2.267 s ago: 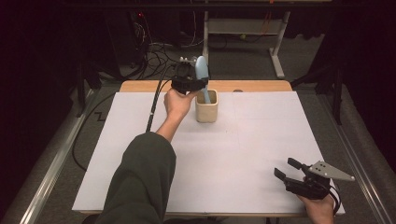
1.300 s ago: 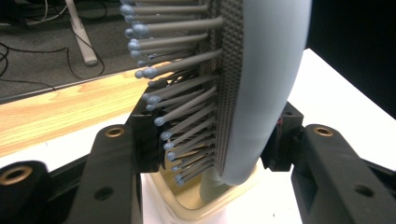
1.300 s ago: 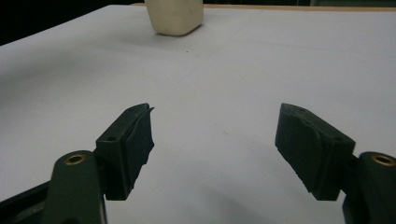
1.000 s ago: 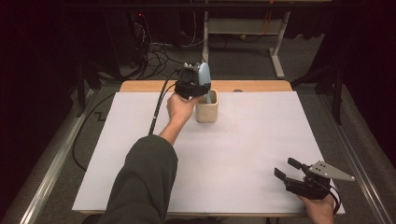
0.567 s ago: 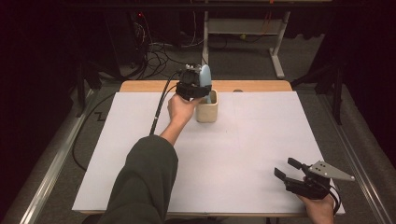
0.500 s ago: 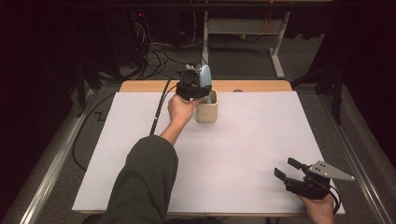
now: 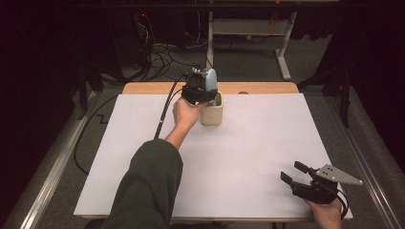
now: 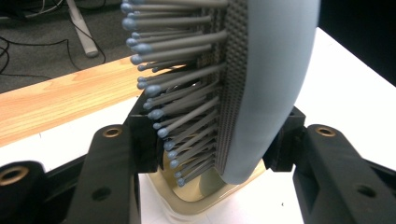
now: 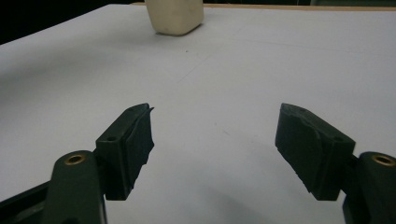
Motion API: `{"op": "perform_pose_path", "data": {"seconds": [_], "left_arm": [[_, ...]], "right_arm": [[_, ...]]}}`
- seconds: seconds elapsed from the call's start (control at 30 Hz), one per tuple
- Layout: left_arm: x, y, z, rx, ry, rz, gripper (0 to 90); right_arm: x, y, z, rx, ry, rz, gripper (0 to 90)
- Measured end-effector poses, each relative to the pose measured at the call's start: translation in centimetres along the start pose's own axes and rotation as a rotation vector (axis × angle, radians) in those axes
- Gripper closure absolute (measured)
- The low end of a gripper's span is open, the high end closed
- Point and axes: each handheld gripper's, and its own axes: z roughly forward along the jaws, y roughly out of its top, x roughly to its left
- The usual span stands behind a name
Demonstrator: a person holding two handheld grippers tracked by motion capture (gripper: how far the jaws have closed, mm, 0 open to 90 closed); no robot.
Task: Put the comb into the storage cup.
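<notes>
1. Two grippers work at a table covered by a white sheet, with a strip of bare wood along its far edge.
2. Beyond the table lie tangled cables on the floor and a metal stand; nothing stands between the grippers, which are well apart.
3. The cup, a cream one, stands near the far edge of the sheet, left of the middle (in the right gripper view it sits at the top,).
4. The hairbrush, pale blue, stands upright with its lower end inside the cup; its long axis runs up and down, and in the left gripper view its grey bristles point to the left.
5. The left gripper is at the cup's rim, its jaws on either side of the hairbrush; they have just been opening slightly, and whether the pads still press on it I cannot tell.
6. The right gripper rests at the near right corner, jaws wide apart with only bare sheet between them.
</notes>
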Motion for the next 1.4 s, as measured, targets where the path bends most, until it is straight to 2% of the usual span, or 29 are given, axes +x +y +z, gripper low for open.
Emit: {"op": "perform_pose_path", "data": {"seconds": [0.27, 0.37, 0.6, 0.73, 0.93, 1.4], "left_arm": [[0.2, 0.0, -0.2, 0.002, 0.013, 0.020, 45.5], [0.2, 0.0, -0.3, 0.002, 0.041, 0.032, 43.6], [0.1, 0.0, -0.3, -0.002, 0.069, 0.043, 40.5], [0.3, 0.1, -0.5, -0.001, 0.058, 0.027, 36.3], [0.6, 0.1, -0.8, 0.007, 0.066, 0.031, 34.2], [1.3, -0.2, -1.3, 0.022, 0.060, 0.005, 34.2]], "right_arm": [[0.0, 0.0, 0.0, 0.001, 0.002, -0.001, 28.1], [0.0, 0.0, 0.0, 0.002, 0.002, 0.002, 28.1], [0.1, 0.0, 0.1, 0.004, 0.001, 0.000, 28.1], [0.0, 0.0, 0.1, 0.002, 0.001, -0.001, 28.1], [0.1, 0.0, 0.1, 0.003, 0.002, -0.001, 28.1], [0.1, 0.0, 0.0, 0.001, 0.000, 0.000, 28.2]]}}
